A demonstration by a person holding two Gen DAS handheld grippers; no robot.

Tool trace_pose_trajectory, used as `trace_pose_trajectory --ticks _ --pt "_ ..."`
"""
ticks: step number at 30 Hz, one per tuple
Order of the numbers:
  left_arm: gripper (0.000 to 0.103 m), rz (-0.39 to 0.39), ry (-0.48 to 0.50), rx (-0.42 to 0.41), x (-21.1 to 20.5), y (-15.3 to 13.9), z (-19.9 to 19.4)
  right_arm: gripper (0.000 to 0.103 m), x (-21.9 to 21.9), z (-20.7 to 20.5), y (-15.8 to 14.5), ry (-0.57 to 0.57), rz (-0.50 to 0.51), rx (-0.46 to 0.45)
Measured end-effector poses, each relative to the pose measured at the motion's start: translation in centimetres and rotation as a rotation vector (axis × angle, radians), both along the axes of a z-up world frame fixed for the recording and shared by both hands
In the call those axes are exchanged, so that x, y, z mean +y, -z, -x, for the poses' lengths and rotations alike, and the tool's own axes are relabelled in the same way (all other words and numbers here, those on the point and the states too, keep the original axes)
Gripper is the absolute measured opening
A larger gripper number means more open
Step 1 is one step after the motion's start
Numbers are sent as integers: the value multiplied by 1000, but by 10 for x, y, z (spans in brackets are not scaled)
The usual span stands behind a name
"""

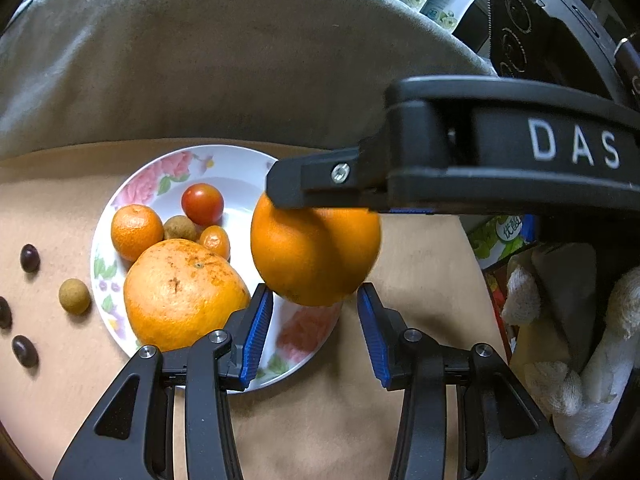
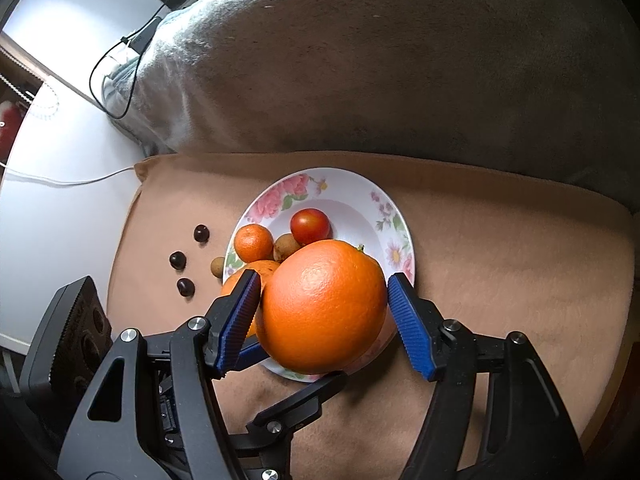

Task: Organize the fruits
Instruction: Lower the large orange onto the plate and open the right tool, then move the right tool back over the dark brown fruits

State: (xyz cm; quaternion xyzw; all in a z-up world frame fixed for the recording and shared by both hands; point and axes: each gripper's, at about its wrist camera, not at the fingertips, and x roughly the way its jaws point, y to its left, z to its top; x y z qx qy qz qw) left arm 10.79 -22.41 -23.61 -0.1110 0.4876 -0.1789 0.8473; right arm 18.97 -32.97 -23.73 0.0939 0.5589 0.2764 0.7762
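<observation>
A floral white plate [image 1: 132, 184] [image 2: 384, 208] on a tan cushion holds a big rough orange [image 1: 182, 294], a small mandarin [image 1: 136, 232] [image 2: 253, 243], a cherry tomato [image 1: 202, 203] [image 2: 310, 225], a longan [image 1: 180, 228] and a kumquat [image 1: 216, 241]. My right gripper [image 2: 324, 300] is shut on a smooth large orange [image 2: 324, 308] [image 1: 316, 252], held over the plate's near right side. My left gripper [image 1: 316, 320] is open and empty just below that orange.
A loose longan [image 1: 74, 296] [image 2: 218, 266] and three dark round fruits [image 1: 30, 258] [image 2: 201, 234] lie on the tan cushion [image 1: 360, 432] left of the plate. A grey blanket [image 1: 200, 60] rises behind. A white table with cables [image 2: 60, 160] is at left.
</observation>
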Motion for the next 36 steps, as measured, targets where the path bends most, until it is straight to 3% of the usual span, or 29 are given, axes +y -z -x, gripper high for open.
trace_pose_trajectory --ticks 2,3,5,16,36 --pt "46 6 1 -20 2 -3 3 73 -5 -1 -4 20 -42 2" --pt "54 9 2 -24 4 -5 4 80 -6 -2 -6 31 -47 -3" --pt "59 0 -4 -46 6 -9 7 82 -7 -2 -10 47 -42 -19" --pt "63 -13 -1 -49 16 -23 15 84 -7 1 -20 74 -41 -45" --pt "64 -46 -6 -71 87 -68 35 85 19 33 -54 162 10 -151"
